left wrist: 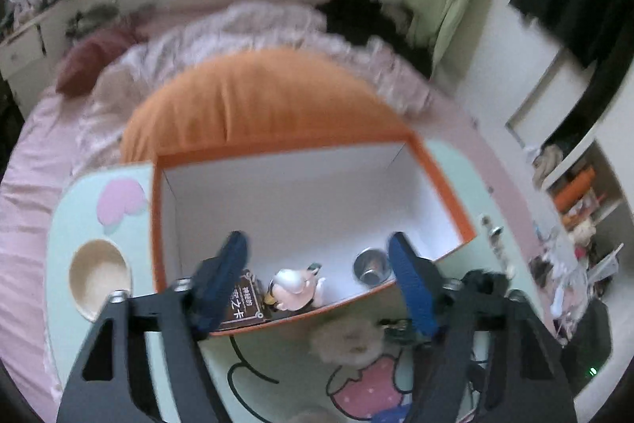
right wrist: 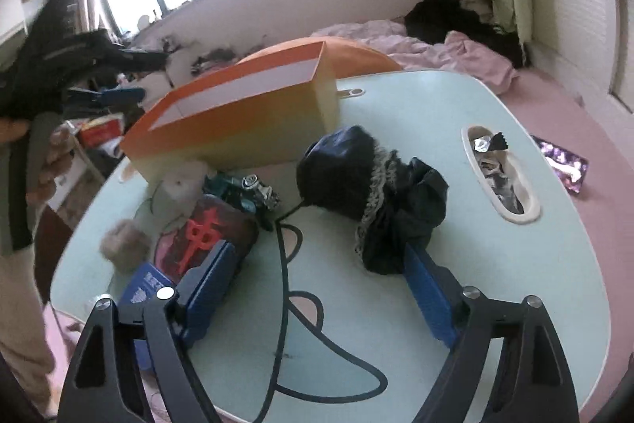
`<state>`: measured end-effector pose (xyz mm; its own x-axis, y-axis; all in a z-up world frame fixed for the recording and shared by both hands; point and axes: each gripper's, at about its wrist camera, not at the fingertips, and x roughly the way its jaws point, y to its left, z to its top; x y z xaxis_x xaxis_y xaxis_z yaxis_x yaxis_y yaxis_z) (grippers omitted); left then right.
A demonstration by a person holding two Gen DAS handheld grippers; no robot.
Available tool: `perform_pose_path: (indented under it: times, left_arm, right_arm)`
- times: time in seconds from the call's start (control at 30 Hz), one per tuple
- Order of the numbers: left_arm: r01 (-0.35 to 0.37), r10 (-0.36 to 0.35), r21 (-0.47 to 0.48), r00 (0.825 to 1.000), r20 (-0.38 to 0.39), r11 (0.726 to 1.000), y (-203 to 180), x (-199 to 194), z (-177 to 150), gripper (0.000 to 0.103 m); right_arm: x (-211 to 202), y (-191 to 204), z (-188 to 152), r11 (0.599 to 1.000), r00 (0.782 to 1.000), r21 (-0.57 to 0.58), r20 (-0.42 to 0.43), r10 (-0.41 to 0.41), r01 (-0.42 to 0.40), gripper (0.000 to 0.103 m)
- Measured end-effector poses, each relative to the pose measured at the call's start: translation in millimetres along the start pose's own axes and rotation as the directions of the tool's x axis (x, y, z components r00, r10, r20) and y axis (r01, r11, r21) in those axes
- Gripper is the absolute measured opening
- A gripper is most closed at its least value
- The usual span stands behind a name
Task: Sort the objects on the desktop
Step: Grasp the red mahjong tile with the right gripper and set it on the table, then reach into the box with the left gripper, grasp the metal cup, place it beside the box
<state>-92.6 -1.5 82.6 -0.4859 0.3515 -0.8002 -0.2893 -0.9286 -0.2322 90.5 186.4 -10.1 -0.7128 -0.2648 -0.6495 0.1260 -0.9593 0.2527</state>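
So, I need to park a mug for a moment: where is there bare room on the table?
The table is bare between the orange box and the oval slot, and in front of the black fabric bundle. Inside the box, the far half of the white floor is free. It is crowded around the dark red card case and keychain.

The open orange cardboard box with white inner walls (left wrist: 301, 193) is bare across its far part; a dark printed card pack (left wrist: 241, 304), a white figurine (left wrist: 295, 288) and a small metal cup (left wrist: 370, 264) crowd its near wall. On the pale green cartoon-printed table (right wrist: 515, 284), the strip nearest the right-wrist camera lies bare, while a crumpled black lace-trimmed cloth (right wrist: 372, 197) blocks the middle and a dark red card case (right wrist: 214, 228) the left.
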Motion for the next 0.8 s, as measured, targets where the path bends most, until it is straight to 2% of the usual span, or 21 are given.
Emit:
perform_pose_path:
  times: [0.03, 0.2, 0.3, 0.43, 0.8]
  left_arm:
    - [0.009, -0.009, -0.006, 0.999, -0.037, 1.000, 1.2, 9.6, 1.8, 0.052]
    - [0.035, -0.038, -0.030, 0.995, -0.093, 0.999, 0.3, 29.3, 0.6, 0.051]
    - [0.076, -0.086, -0.078, 0.987, -0.137, 0.994, 1.4, 36.5, 1.2, 0.051]
    - [-0.010, 0.006, -0.035, 0.994, -0.109, 0.999, -9.4, 37.5, -1.6, 0.051]
    - [-0.010, 0.009, -0.015, 0.994, -0.112, 1.000, -20.1, 45.9, -4.9, 0.051]
  right_arm:
    - [2.2, 1.0, -2.1, 1.000, 1.000, -0.004, -0.001, 0.006, -0.006, 0.085]
    - [5.7, 3.4, -6.2, 1.000, 1.000, -0.015, -0.011, 0.001, -0.002, 0.085]
    - [4.4, 5.7, -7.3, 1.000, 1.000, -0.012, -0.009, 0.004, -0.004, 0.086]
    - [2.5, 6.0, -7.5, 1.000, 1.000, -0.011, -0.008, 0.007, -0.007, 0.086]
    - [-1.9, 9.8, -8.8, 1.000, 1.000, -0.016, -0.006, 0.004, -0.004, 0.088]
